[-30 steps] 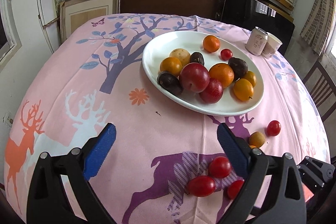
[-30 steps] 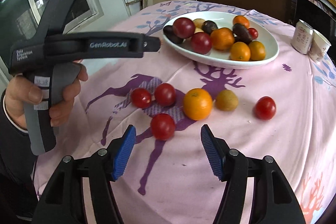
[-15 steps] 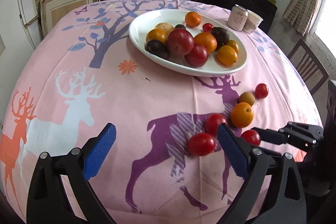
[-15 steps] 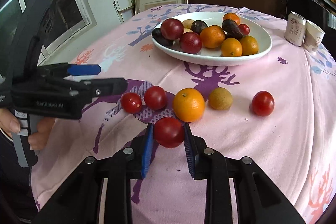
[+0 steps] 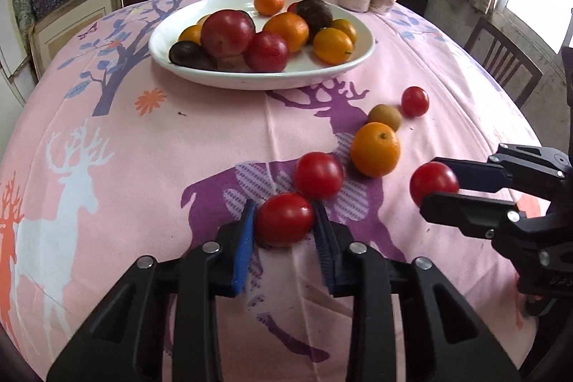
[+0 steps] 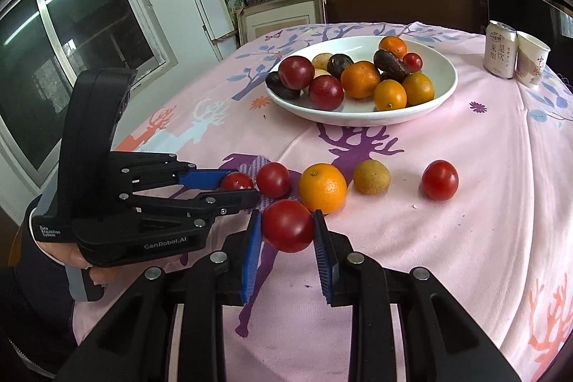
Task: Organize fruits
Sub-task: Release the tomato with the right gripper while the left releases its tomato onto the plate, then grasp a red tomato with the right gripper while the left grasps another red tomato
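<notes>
The left gripper (image 5: 284,224) has just closed, pinching a tomato (image 5: 284,219) whose long axis runs 9 to 3 o'clock. The right gripper (image 6: 286,231) pinches another tomato (image 6: 288,225).

A round table under a pink deer-print tablecloth (image 6: 465,238) carries a white plate (image 6: 444,88) of fruit, a can (image 6: 500,49) beside a paper cup (image 6: 532,63), and loose tomatoes (image 6: 439,180), an orange (image 6: 323,188) and a brownish fruit (image 6: 371,181).
</notes>
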A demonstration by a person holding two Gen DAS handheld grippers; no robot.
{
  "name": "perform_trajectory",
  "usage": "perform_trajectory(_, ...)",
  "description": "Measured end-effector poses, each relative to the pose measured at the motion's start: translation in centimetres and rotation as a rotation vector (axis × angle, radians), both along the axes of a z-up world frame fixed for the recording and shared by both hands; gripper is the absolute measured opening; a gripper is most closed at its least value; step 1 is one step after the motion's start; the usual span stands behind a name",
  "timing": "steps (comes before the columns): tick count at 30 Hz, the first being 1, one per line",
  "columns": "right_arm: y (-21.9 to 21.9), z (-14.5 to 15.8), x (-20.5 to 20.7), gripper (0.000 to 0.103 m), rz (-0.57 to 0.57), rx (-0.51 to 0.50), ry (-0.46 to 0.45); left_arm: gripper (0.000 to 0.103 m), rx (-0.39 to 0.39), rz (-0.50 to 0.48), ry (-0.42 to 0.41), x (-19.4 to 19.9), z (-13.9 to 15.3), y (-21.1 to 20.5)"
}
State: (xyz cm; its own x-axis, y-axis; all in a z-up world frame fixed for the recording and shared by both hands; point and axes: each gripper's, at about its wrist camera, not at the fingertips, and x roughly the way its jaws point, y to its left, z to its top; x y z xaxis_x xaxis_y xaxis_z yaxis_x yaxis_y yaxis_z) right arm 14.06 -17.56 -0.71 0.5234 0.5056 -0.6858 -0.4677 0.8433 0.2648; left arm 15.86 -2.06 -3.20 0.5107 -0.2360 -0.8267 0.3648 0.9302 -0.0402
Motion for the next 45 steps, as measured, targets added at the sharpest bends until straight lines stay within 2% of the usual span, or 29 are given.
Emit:
perform_trajectory(4, -0.8, 0.8, 0.1, 0.028, -0.027, 0.029, -0.015, 0.031, 0.03, -0.025, -0.032, -0.7, 0.9, -1.0)
perform_trajectory(8, -1.7, 2.4, 0.7, 0.028, -0.062, 0.047, -0.04, 0.031, 0.0, -0.005, -0.082, -0.1, 3.8, -0.8)
perform_trajectory(12, -2.4, 4.8, 3.0, 0.028, -0.103, 0.014, -0.106, 0.031, -0.046, 0.067, -0.135, 3.0, 7.3, -0.2)
perform_trajectory(15, -2.2, 5.8, 5.5, 0.028, -0.1, 0.015, -0.12, 0.031, -0.102, 0.108, -0.128, 6.5, 8.8, 0.1)
perform_trajectory(18, -1.3, 5.6, 8.2, 0.028, -0.098, 0.009, -0.11, 0.031, -0.109, 0.179, -0.113, 9.9, 8.8, 0.0)
perform_trajectory(21, -0.1, 4.5, 10.4, 0.028, -0.087, -0.013, -0.089, 0.031, -0.1, 0.232, -0.079, 12.4, 7.5, -0.1)
perform_trajectory(23, 0.5, 3.7, 11.4, 0.032, -0.088, -0.019, -0.07, 0.033, -0.097, 0.254, -0.078, 13.4, 6.8, -0.3)
perform_trajectory(24, 0.5, 3.3, 11.8, 0.033, -0.087, -0.013, -0.055, 0.038, -0.096, 0.269, -0.081, 13.7, 6.6, -0.3)
perform_trajectory(25, 0.5, 3.0, 12.1, 0.037, -0.09, -0.006, -0.047, 0.051, -0.093, 0.283, -0.085, 13.9, 6.5, -0.4)
perform_trajectory(27, 0.0, 2.7, 12.1, 0.038, -0.11, 0.007, -0.046, 0.07, -0.106, 0.308, -0.107, 13.9, 6.6, -0.3)
perform_trajectory(31, -1.2, 2.9, 11.0, 0.039, -0.115, 0.021, -0.048, 0.072, -0.116, 0.322, -0.143, 13.3, 7.4, 0.1)
perform_trajectory(35, -2.9, 3.2, 9.5, 0.051, -0.141, 0.045, -0.051, 0.073, -0.132, 0.343, -0.139, 12.2, 7.7, 0.8)
perform_trajectory(37, -3.9, 3.3, 8.8, 0.052, -0.156, 0.053, -0.054, 0.077, -0.135, 0.346, -0.133, 11.4, 7.7, 0.9)
perform_trajectory(45, -7.1, 2.6, 6.8, 0.053, -0.253, -0.013, -0.055, 0.079, -0.106, 0.305, -0.127, 7.0, 6.6, 0.5)
